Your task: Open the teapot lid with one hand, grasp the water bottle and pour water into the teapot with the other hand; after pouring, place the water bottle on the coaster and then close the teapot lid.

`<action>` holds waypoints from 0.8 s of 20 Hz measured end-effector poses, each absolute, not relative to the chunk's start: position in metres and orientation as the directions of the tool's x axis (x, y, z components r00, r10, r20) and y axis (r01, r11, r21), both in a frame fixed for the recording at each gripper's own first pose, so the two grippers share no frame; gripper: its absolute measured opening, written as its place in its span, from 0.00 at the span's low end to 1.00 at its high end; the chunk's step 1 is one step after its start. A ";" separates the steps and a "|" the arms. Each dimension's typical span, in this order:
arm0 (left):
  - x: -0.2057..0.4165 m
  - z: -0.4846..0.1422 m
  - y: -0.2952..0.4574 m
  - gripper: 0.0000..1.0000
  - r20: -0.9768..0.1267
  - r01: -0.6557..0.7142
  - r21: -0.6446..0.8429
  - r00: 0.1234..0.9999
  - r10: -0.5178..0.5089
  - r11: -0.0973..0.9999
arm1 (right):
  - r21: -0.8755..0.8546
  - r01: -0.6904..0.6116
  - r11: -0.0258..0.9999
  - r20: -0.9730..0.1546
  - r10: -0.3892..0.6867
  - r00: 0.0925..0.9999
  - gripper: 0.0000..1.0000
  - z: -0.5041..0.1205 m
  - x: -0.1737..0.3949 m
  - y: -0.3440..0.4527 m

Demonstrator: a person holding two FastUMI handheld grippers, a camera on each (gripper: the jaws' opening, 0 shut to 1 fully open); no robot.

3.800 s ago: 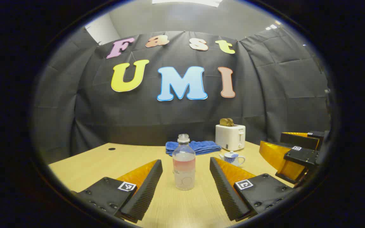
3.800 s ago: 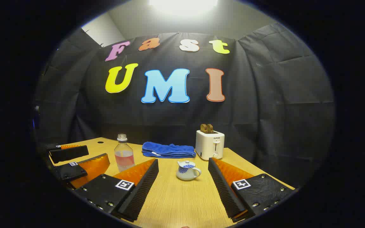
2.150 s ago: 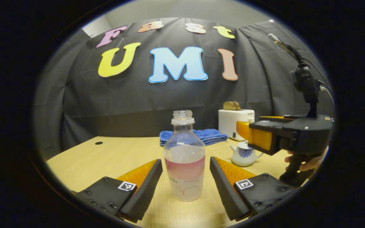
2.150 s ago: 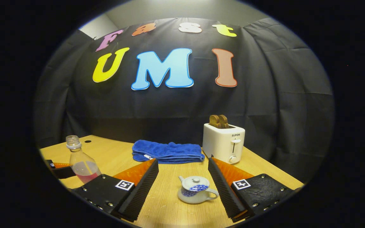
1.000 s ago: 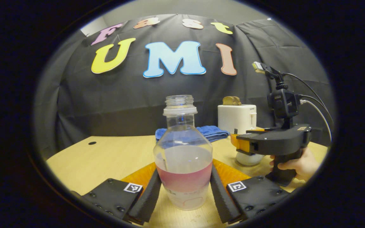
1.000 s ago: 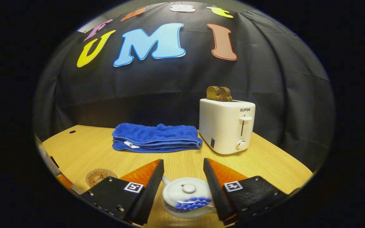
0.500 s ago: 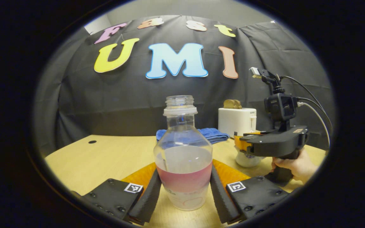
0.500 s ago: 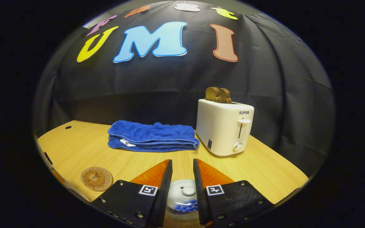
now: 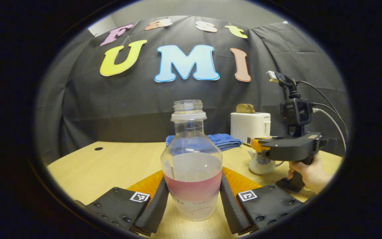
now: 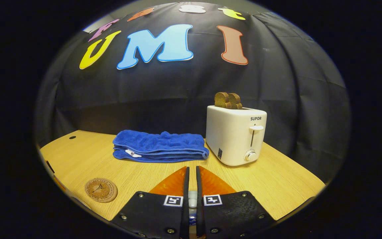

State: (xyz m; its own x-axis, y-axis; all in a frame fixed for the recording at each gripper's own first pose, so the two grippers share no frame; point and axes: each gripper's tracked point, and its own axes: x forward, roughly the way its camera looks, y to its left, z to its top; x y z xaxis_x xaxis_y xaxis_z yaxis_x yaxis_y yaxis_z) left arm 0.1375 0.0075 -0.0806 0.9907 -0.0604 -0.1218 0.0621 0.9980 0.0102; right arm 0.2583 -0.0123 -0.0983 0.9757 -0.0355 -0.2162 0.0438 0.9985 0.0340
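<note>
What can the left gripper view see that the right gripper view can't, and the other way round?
Left gripper view: bottle held in the left gripper, teapot, the right gripper over it, a hand. Right gripper view: coaster, and fingers shut on the lid. Both: towel, toaster, table.

My clear water bottle (image 9: 191,166) wears a pink band; the teapot (image 9: 260,163) is white with blue pattern, towel (image 10: 159,145) blue, toaster (image 10: 235,134) white, table (image 10: 277,186) pale wood.

Recording booth; black cloth wall (image 10: 293,99); wooden table (image 10: 277,186); toaster (image 10: 235,134).
</note>
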 end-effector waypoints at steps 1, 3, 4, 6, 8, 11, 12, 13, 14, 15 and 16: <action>0.137 -0.081 0.007 0.87 -0.123 0.063 0.016 0.991 -0.061 0.998 | 0.045 0.042 0.998 -0.195 -0.032 0.980 0.08 -0.090 0.258 -0.013; 0.138 -0.080 0.005 0.87 -0.128 0.068 0.039 0.990 -0.063 0.997 | 0.065 0.042 0.997 -0.149 -0.032 0.988 0.08 -0.073 0.254 -0.016; 0.140 -0.079 0.002 0.87 -0.130 0.083 0.046 0.989 -0.077 0.995 | 0.065 0.043 0.997 -0.128 -0.034 0.991 0.08 -0.065 0.251 -0.019; 0.144 -0.079 -0.002 0.87 -0.145 0.101 0.086 0.986 -0.088 0.991 | 0.048 0.053 0.997 -0.100 -0.048 0.994 0.08 -0.051 0.245 -0.029; 0.151 -0.079 0.001 0.87 -0.162 0.108 0.169 0.984 -0.080 0.980 | 0.042 0.060 0.997 -0.115 -0.055 0.992 0.08 -0.049 0.239 -0.041; 0.171 -0.073 0.000 0.87 -0.179 0.131 0.329 0.981 -0.074 0.935 | 0.071 0.080 0.994 -0.175 -0.067 0.982 0.08 -0.054 0.229 -0.063; 0.179 -0.075 -0.004 0.87 -0.199 0.150 0.372 0.977 -0.079 0.916 | 0.071 0.089 0.993 -0.191 -0.074 0.979 0.08 -0.056 0.227 -0.070; 0.186 -0.079 -0.008 0.87 -0.218 0.168 0.412 0.973 -0.083 0.896 | 0.060 0.108 0.992 -0.194 -0.094 0.976 0.08 -0.054 0.225 -0.080; 0.194 -0.082 -0.013 0.87 -0.235 0.193 0.444 0.967 -0.094 0.875 | 0.042 0.124 0.991 -0.201 -0.113 0.973 0.08 -0.055 0.222 -0.090; 0.201 -0.086 -0.017 0.87 -0.246 0.207 0.479 0.964 -0.096 0.853 | 0.025 0.142 0.990 -0.199 -0.134 0.971 0.08 -0.053 0.220 -0.099; 0.210 -0.086 -0.022 0.87 -0.259 0.229 0.512 0.960 -0.105 0.828 | 0.016 0.157 0.988 -0.198 -0.150 0.969 0.08 -0.051 0.218 -0.107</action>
